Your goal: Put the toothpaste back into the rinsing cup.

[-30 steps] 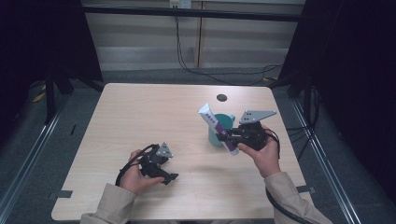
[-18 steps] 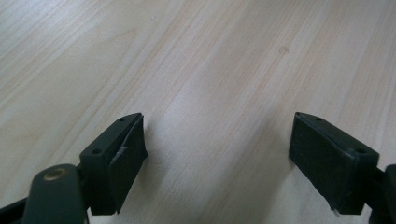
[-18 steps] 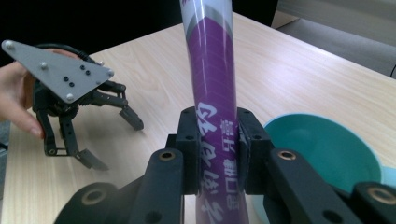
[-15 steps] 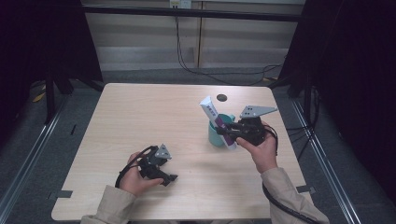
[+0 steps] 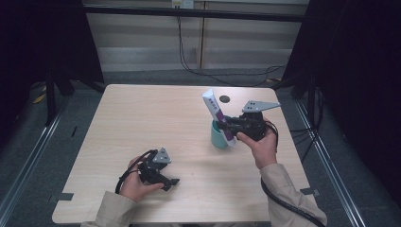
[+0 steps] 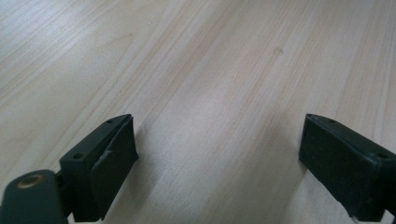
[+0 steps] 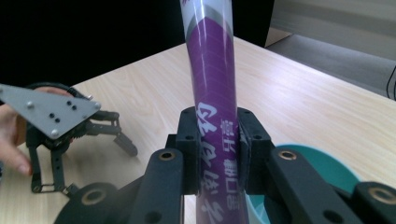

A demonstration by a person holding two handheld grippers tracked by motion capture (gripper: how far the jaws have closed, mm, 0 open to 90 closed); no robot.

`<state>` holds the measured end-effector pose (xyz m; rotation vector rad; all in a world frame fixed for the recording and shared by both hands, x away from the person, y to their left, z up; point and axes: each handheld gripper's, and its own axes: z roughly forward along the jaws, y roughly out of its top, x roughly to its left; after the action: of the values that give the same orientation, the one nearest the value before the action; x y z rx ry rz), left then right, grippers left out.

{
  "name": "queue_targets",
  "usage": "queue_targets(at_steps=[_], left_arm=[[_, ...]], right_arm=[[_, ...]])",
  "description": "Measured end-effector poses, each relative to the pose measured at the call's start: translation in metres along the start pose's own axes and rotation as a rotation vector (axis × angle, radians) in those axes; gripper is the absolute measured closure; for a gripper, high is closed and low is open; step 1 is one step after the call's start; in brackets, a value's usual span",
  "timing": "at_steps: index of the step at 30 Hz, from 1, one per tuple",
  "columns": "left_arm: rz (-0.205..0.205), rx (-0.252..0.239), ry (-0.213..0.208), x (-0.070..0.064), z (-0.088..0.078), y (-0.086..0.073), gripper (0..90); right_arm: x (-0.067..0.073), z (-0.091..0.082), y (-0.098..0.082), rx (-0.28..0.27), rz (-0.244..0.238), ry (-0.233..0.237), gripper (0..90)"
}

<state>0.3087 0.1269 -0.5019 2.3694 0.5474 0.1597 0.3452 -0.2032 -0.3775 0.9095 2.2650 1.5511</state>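
Right gripper [image 5: 232, 126] clamped on a purple-and-white tube [image 5: 215, 109], tilted with its lower end in the teal cup [image 5: 218, 137] near the table's [image 5: 142, 118] right side, probably so the cup props it upright (cup's inside hidden). Left gripper [image 5: 166, 181] parked low near the front edge, jaws wide apart and empty.

The surface [image 5: 156, 118] was a light wood-grain top, rectangular with rounded corners, standing on a grey floor [image 5: 38, 156]. A teal cup [image 5: 219, 137] stood upright on its right half. A small dark round mark [image 5: 224, 99] lay near the far edge. The left tongs [image 5: 163, 177] rested near the front edge.
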Motion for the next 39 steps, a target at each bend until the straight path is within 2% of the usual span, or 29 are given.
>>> queue_targets(at_steps=[1,2,4,6,7,9,11,12,15,24,39], left_arm=[[0.009,0.001,-0.001,0.000,0.000,-0.001,9.6],[-0.006,-0.014,0.001,0.000,0.000,-0.001,9.6],[0.000,-0.019,0.001,0.000,0.000,-0.003,9.4],[-0.011,-0.041,0.002,-0.001,0.001,-0.004,8.9],[0.003,-0.035,0.002,0.000,0.000,-0.005,8.1],[0.007,-0.055,0.001,0.000,0.001,-0.007,7.9],[0.004,-0.061,-0.002,0.000,0.001,-0.008,7.8],[-0.008,-0.082,-0.001,-0.001,0.001,-0.010,7.8],[-0.005,-0.090,-0.001,-0.001,0.001,-0.011,7.8],[-0.005,-0.091,-0.002,-0.001,0.001,-0.011,7.8],[0.001,-0.088,-0.009,-0.001,0.001,-0.011,5.9]], right_arm=[[-0.001,0.000,0.001,-0.005,0.000,0.000,73.6],[-0.001,0.001,0.002,-0.012,0.001,0.000,73.6],[-0.002,0.002,0.003,-0.019,0.004,-0.003,73.6],[-0.003,0.002,0.005,-0.028,0.004,0.000,73.6],[-0.004,0.003,0.006,-0.037,0.008,-0.006,73.7],[-0.005,0.004,0.007,-0.048,0.012,-0.007,73.6],[-0.006,0.005,0.008,-0.058,0.019,-0.005,73.6],[-0.007,0.005,0.009,-0.062,0.022,-0.008,73.7],[-0.009,0.006,0.010,-0.077,0.028,-0.008,73.6],[-0.015,0.007,0.013,-0.104,0.035,-0.021,73.6],[-0.029,0.010,0.012,-0.182,0.075,-0.042,73.6]])
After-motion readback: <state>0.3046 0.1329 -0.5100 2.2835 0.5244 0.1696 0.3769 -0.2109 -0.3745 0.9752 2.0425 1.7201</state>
